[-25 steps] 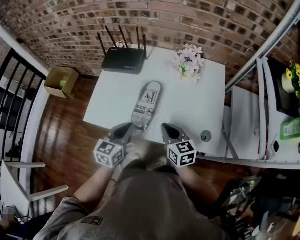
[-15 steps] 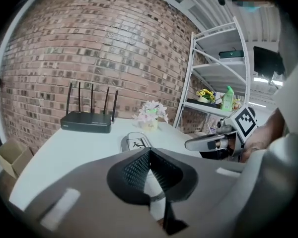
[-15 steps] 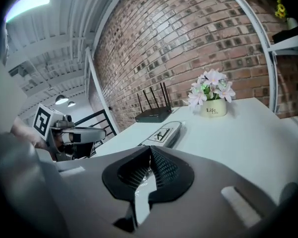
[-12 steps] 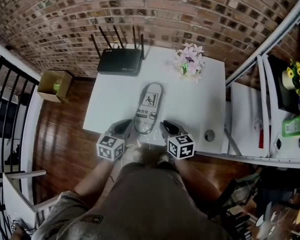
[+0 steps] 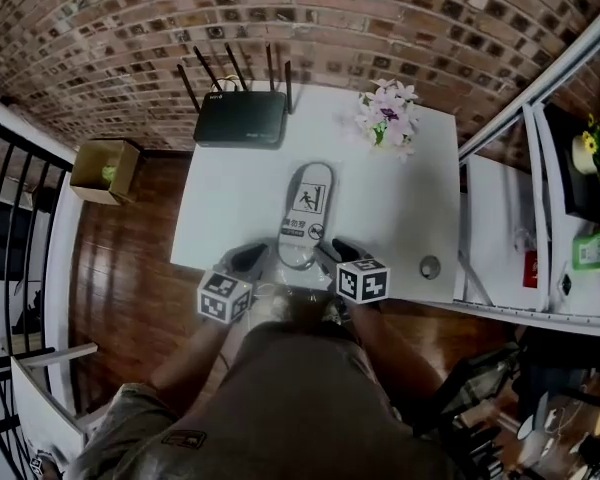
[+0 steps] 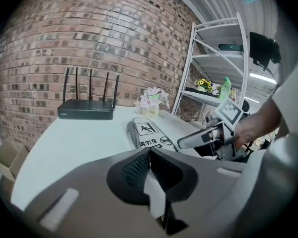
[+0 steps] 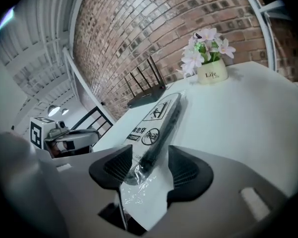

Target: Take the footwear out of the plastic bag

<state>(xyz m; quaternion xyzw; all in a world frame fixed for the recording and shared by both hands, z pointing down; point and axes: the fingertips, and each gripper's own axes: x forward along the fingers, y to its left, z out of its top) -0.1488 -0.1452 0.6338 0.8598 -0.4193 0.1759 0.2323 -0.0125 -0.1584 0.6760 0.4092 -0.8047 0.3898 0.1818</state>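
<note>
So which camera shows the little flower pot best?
The right gripper view: the flower pot is close, its label readable. The head view shows only blossoms from above; the left gripper view shows it small and distant.

The footwear inside the plastic bag is seen only as a dark strip through the film; its kind cannot be told. Nearer than the bag, the edge of the worktop is partly covered by the person.

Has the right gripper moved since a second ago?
Yes. Against the round disc on the table, the right gripper has shifted left, to the near end of the plastic bag; its jaws have just been opening, with that end between them.
</note>
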